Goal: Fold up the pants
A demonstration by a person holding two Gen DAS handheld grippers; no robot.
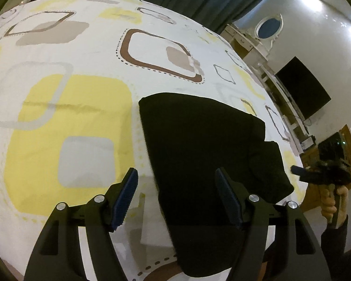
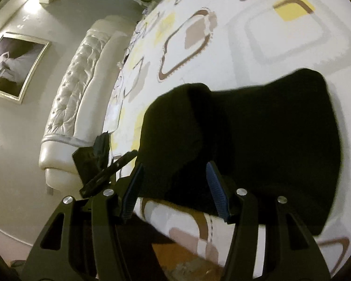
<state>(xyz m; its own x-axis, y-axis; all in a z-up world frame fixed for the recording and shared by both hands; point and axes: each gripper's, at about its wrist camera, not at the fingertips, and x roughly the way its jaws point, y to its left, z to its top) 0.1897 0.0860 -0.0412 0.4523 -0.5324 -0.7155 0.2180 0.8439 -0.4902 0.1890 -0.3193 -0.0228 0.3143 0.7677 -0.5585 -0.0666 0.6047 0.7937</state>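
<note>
One pair of black pants (image 1: pixel 206 154) lies folded into a compact bundle on the bed sheet (image 1: pixel 70 107), near the bed's front edge and toward its right side. The left gripper (image 1: pixel 176 195) hangs above the bundle's left edge, tilted downward, its two fingers spread wide with nothing between them. The right gripper (image 2: pixel 174 187) hovers over the near edge of the pants from the other side, also angled down; its fingers stand apart and grip nothing. In the left camera a hand (image 1: pixel 333 201) holds that right gripper just off the bed's right edge. The sheet stretches bare to the left and beyond the pants. One padded headboard (image 2: pixel 74 98) stands at the far end.
</note>
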